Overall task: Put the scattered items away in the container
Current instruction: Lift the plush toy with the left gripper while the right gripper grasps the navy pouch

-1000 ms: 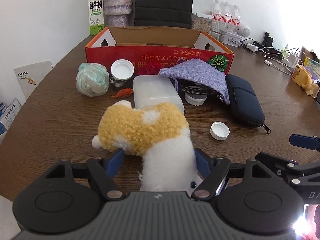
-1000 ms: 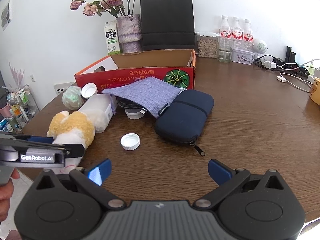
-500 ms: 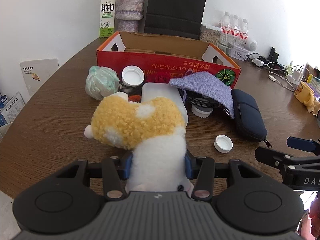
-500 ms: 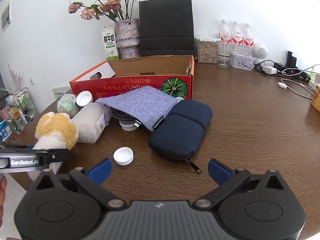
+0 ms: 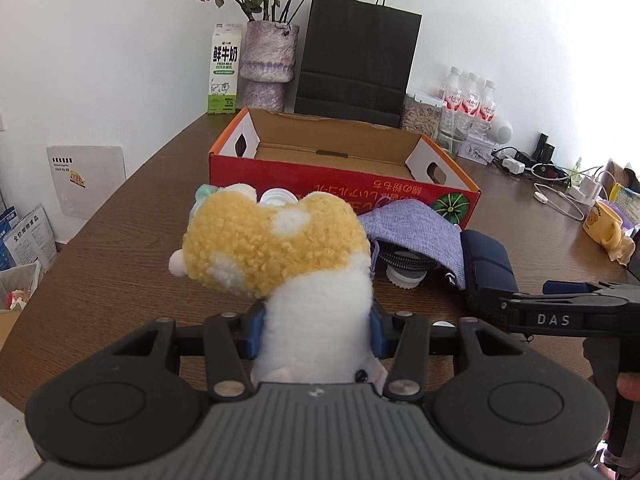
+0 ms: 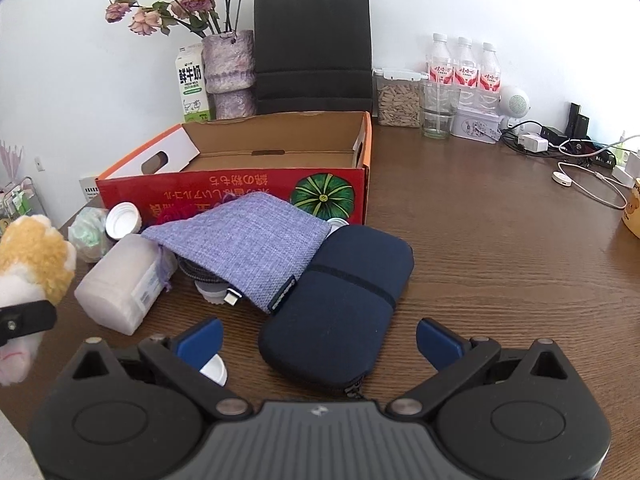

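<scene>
My left gripper [image 5: 316, 332] is shut on the white body of a yellow and white plush toy [image 5: 276, 248], held above the table in front of the open red cardboard box [image 5: 340, 188]. In the right wrist view the plush toy [image 6: 32, 256] shows at the far left. My right gripper [image 6: 320, 340] stands open low over the near end of a navy zip pouch [image 6: 340, 304], with no pad touching it. A purple fabric pouch [image 6: 244, 244] lies partly on the navy one. A white cap [image 6: 214, 370] sits by the right gripper's left finger. The box [image 6: 240, 188] is empty.
A white plastic jar [image 6: 120, 284] lies on its side, with a crumpled green bundle [image 6: 86, 236] and a white-lidded jar [image 6: 120, 220] by the box. Behind stand a black paper bag [image 6: 312, 44], vase [image 6: 230, 72], milk carton [image 6: 192, 84] and water bottles [image 6: 464, 68]. Cables [image 6: 580, 184] lie at the right.
The left jaws closed on the plush toy and lifted it off the table. The right gripper moved forward, from short of the white cap to over the navy pouch.
</scene>
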A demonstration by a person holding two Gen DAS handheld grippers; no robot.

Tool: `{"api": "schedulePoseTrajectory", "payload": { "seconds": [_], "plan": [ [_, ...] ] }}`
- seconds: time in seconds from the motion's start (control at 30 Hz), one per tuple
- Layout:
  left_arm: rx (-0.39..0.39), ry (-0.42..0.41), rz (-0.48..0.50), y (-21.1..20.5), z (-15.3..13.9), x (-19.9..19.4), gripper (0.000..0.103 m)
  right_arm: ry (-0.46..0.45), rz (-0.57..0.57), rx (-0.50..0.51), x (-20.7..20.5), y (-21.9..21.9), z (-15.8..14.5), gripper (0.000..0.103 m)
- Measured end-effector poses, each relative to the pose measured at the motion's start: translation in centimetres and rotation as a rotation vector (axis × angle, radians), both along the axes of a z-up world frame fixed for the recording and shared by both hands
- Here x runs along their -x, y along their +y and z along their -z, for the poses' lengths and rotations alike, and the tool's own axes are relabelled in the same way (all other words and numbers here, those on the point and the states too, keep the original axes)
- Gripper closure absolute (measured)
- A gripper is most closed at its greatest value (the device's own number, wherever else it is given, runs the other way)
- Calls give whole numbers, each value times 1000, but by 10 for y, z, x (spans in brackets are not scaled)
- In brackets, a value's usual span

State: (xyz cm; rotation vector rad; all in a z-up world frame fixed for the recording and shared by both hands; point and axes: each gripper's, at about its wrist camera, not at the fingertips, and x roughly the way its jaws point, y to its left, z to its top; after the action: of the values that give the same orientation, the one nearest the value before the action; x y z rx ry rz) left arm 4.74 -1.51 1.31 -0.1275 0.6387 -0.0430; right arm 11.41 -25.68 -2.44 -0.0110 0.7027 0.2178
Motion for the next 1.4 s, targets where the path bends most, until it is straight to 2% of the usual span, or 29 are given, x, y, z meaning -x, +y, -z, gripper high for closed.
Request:
{"api": "schedulePoseTrajectory", "payload": {
  "seconds": [0.37,0.53,0.7,0.8,0.87,1.0,1.13,1.4],
  "plan": [
    [3,-48,-6,6,-14,-12,54,59,48,55,-40,5,11,1],
    [4,-32,-11,10,-9,-19,54,123,44,11,-59,-6,15,7],
    [4,-20,-19,14,-4,-29,54,172,32,21,-75,-2,21,14],
    [0,-17,-20,15,-3,-32,54,163,23,65,-79,5,24,15],
    [0,-17,-20,17,-2,-32,54,151,-2,72,-76,7,23,23],
    [5,-22,-26,21,-2,-31,54,136,-27,83,-68,6,19,29],
    [11,-31,-31,24,-4,-31,54,111,-9,45,-57,-3,13,36],
    [11,-49,-30,26,-8,-28,54,55,16,-16,-40,-16,4,37]
  ]
}}
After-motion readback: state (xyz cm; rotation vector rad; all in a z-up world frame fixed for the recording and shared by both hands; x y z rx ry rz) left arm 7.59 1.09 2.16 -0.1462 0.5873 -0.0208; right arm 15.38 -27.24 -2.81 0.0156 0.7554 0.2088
